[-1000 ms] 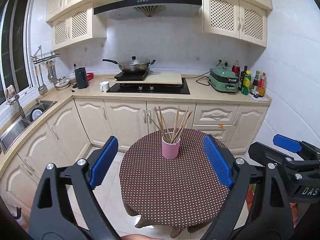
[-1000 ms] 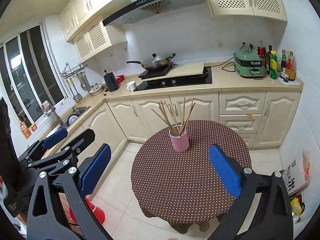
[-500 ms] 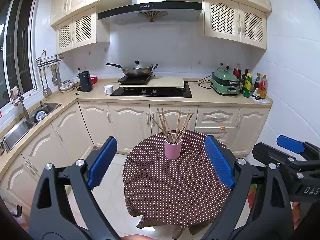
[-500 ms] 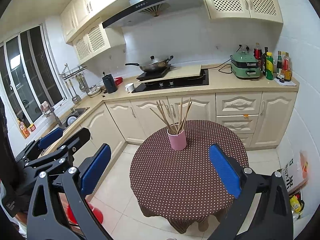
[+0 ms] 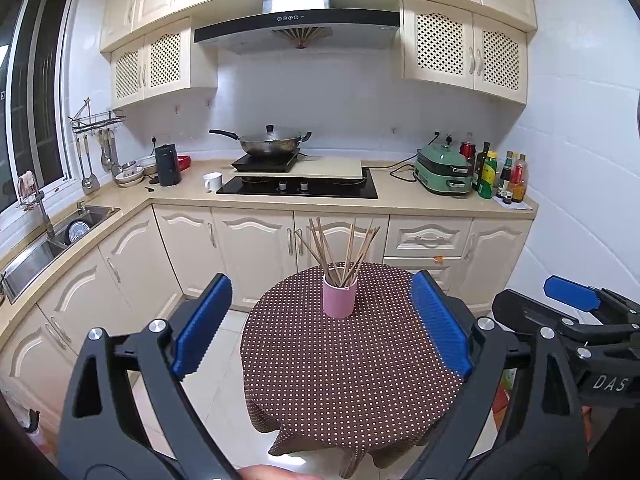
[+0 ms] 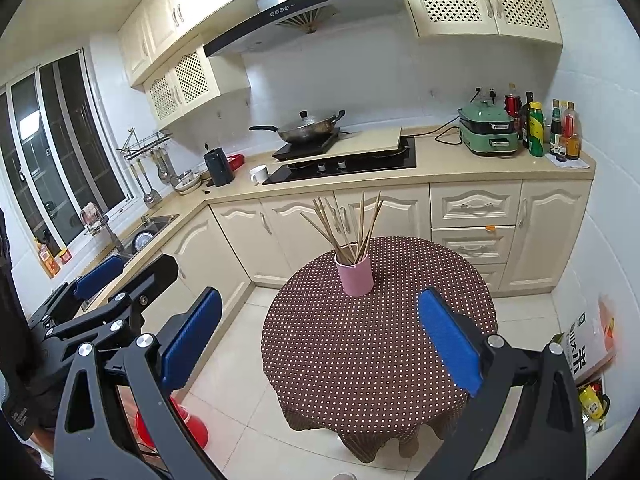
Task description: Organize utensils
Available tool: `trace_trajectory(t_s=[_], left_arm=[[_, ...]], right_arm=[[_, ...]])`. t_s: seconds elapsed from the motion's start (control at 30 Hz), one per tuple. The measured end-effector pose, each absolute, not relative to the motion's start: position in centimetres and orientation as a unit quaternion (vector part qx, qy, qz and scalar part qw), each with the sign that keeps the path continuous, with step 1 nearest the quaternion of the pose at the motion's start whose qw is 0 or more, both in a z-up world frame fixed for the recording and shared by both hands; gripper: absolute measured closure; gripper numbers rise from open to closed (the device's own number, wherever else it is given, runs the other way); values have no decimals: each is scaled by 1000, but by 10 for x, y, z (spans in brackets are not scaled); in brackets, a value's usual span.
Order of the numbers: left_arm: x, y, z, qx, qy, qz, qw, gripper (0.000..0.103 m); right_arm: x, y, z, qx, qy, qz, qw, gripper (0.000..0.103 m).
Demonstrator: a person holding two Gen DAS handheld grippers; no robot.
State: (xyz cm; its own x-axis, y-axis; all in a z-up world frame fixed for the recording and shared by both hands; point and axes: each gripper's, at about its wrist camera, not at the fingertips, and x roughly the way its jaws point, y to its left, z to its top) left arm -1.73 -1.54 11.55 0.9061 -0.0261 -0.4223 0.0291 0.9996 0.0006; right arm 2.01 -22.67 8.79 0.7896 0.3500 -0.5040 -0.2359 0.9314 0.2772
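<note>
Chopsticks point(image 5: 340, 246), wooden, a loose bundle standing splayed in a pink cup point(image 5: 339, 296); tips fan outward above the rim. Cup upright on a round bench point(image 5: 348, 368) draped in a brown cloth with white dots, set toward the far side of the top, apart from the edge.

Left tool point(image 5: 320, 328): blue-padded fingers point(image 5: 202, 328) spread wide, nothing between them, held near the front of the bench and well short of the cup. Right tool point(image 6: 320, 338): fingers point(image 6: 448, 340) likewise spread wide and holding nothing, on the near side of the bench, apart from the cup. Each tool shows at the edge of the other's view.

Behind the bench, cream cabinets under a beige counter. On that counter: black hob point(image 5: 298, 188) with a lidded wok point(image 5: 272, 142) on a separate cooker, white mug point(image 5: 212, 181), black kettle point(image 5: 168, 165), green electric cooker point(image 5: 442, 170), and a cluster of bottles point(image 5: 500, 176) at the right end. Range hood point(image 5: 298, 26) above. Sink point(image 5: 44, 248) on the left run, ladles hanging from a wall rack point(image 5: 96, 120) beside the window. Red basin point(image 6: 176, 424) on the tiled floor by the bench; a printed sack point(image 6: 588, 340) against the right wall.
</note>
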Motion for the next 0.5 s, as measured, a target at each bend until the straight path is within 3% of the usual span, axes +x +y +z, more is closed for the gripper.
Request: trace_trajectory(t_s=[0.5], left_arm=[[-23, -13, 115, 4, 218, -15, 976, 13]], right_arm=[[16, -228, 83, 108, 289, 146, 940, 8]])
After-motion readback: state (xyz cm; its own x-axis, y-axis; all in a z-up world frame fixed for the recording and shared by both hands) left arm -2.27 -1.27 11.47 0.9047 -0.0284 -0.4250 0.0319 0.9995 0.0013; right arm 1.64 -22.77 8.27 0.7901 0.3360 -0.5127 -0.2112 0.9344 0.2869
